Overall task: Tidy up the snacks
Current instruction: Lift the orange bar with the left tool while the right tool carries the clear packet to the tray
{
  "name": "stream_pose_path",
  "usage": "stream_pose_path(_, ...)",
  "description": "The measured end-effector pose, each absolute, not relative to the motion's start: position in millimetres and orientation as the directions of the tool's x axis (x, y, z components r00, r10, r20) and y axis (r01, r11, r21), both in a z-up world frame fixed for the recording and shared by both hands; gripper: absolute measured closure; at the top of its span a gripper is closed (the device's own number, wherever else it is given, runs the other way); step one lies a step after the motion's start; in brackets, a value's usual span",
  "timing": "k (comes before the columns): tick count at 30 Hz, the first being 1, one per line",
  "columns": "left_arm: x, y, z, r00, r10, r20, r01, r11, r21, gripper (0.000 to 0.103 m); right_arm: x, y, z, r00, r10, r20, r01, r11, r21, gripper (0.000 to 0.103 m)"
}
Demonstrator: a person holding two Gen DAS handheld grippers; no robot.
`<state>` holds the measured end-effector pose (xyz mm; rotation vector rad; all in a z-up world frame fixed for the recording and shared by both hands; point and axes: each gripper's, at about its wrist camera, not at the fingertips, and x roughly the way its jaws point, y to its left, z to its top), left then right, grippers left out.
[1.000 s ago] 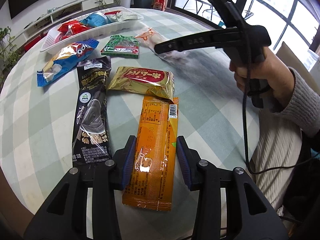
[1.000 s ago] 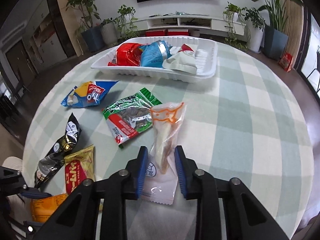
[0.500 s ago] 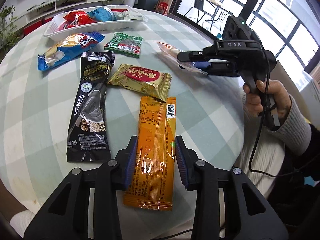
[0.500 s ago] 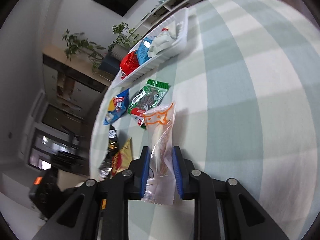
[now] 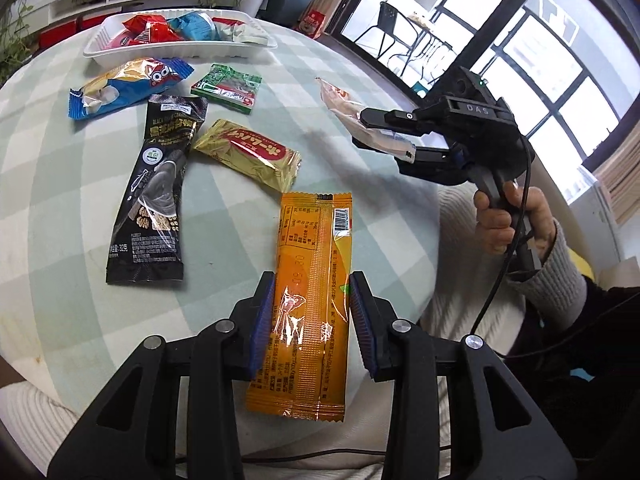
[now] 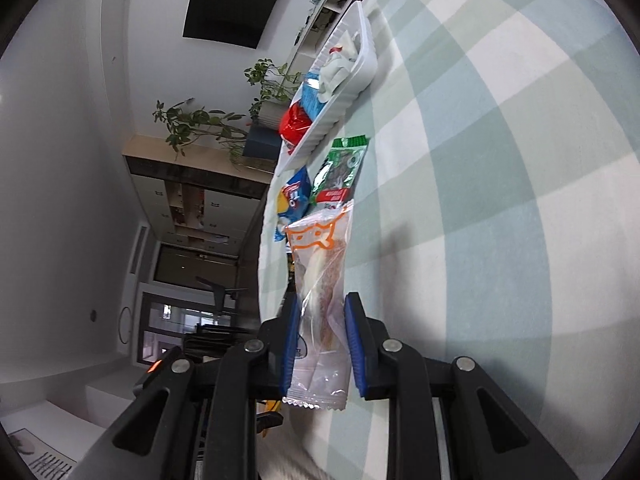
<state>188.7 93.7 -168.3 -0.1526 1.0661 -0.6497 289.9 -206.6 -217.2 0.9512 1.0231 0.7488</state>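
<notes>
My left gripper [image 5: 312, 304] is shut on a long orange snack packet [image 5: 310, 300] and holds it over the table's near edge. My right gripper [image 6: 320, 316] is shut on a clear snack packet with an orange cat print [image 6: 320, 280], lifted off the table and rolled on its side; it also shows in the left wrist view [image 5: 360, 128]. A white tray [image 5: 180, 46] with several snacks stands at the far side and shows in the right wrist view [image 6: 344, 92].
On the checked tablecloth [image 5: 60, 200] lie a blue packet [image 5: 124, 86], a green packet [image 5: 228, 88], a black packet [image 5: 156, 196] and a gold and red packet [image 5: 248, 154]. The person's hand [image 5: 508, 216] holds the right gripper at the table's right edge.
My right gripper has lifted the clear packet off the table, rolled sideways and drawn back to the right. My left gripper has raised the orange packet slightly toward the near edge.
</notes>
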Motion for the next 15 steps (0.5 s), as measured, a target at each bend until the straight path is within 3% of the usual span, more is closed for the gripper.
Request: stream_pose_path(15, 211, 126, -140, 0.401, -0.594, -0.698, 0.346, 0.803, -0.485, 0.069, 295, -208, -195, 0.365, 0.886, -0.288, -0.094, 0.342, 0.935, 0.078)
